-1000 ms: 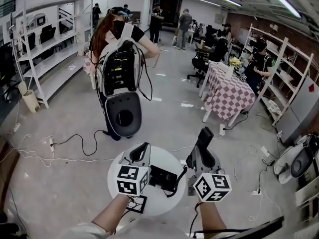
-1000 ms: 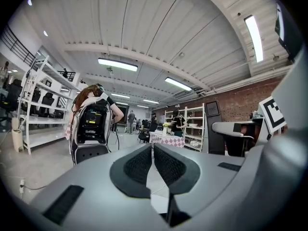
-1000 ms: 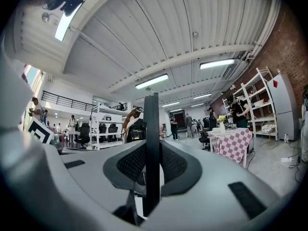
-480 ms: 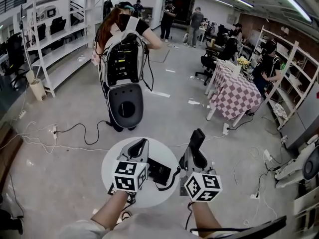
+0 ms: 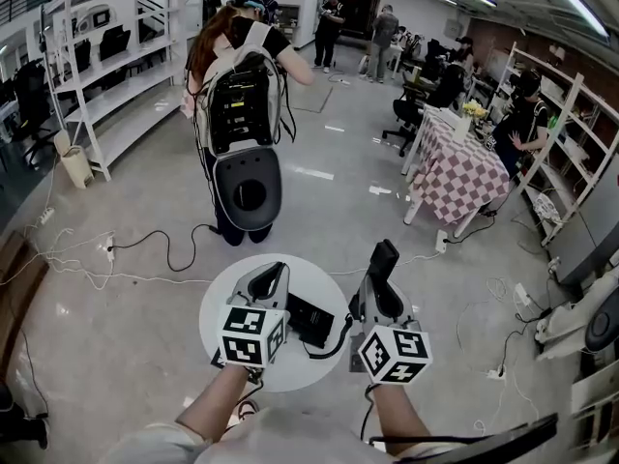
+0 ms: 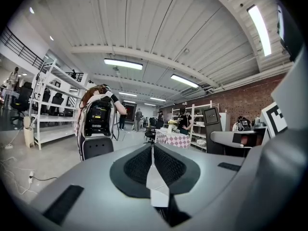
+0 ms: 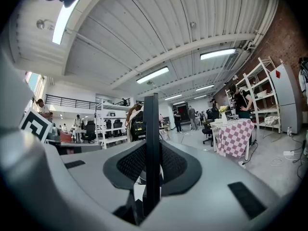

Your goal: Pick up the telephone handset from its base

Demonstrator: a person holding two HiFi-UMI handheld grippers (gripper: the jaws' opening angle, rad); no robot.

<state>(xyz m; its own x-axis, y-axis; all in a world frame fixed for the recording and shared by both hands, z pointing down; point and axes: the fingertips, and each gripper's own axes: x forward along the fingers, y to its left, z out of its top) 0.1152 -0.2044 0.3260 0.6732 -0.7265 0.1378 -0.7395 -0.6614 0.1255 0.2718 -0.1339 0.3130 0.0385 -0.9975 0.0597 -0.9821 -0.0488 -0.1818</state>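
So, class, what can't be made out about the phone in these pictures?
- Phone base: keys too small and dark, head view.
- Handset: lower end hidden by the right gripper, head view; only a thin edge shows in the right gripper view.
- Table: near rim partly covered by the left forearm, head view.

A large open lab or workshop hall; a bare polished floor (image 5: 116, 336) strewn with loose cables (image 5: 145, 249); white metal shelving (image 5: 106, 85) along the sides; long strip lights (image 6: 123, 64) under a ribbed ceiling; a brick wall (image 6: 240, 100); a person wearing a backpack rig (image 5: 242, 104); a checkered table (image 5: 455, 177).
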